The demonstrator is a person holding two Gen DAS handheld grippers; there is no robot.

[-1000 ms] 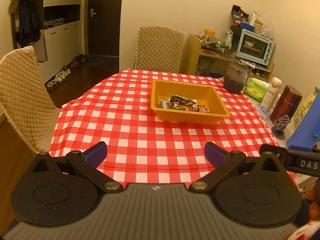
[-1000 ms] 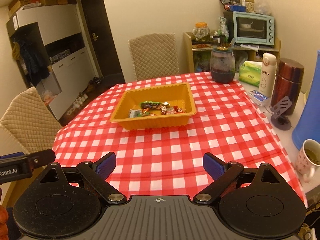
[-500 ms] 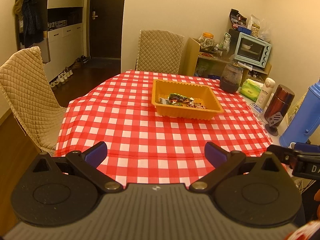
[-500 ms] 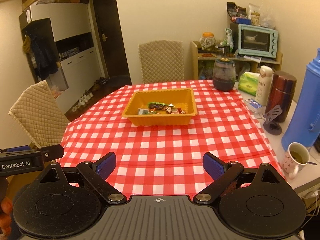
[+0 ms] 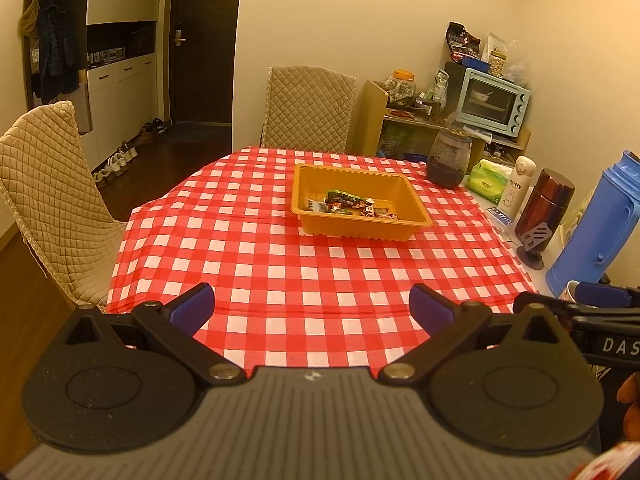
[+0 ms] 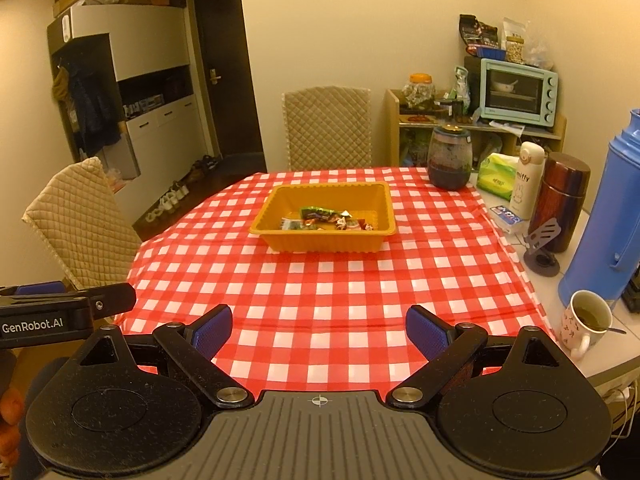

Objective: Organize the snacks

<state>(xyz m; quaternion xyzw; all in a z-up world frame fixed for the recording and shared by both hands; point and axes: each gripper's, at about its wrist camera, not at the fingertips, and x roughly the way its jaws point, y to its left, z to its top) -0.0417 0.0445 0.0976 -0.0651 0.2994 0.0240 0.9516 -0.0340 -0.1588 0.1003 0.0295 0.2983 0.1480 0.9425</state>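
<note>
Both grippers are being drawn back from the checked table (image 5: 280, 264), now seen more fully. The orange tray (image 6: 280, 236) is being left well ahead of the left gripper (image 5: 312, 312) and right gripper (image 6: 319, 330), both gaping empty. Wrapped snacks (image 6: 328, 220) are lying heaped inside, suggesting tidying is finishing.

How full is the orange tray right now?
Mostly empty. The orange tray holds only a small cluster of wrapped snacks along its floor; bare bottom shows around them.
</note>
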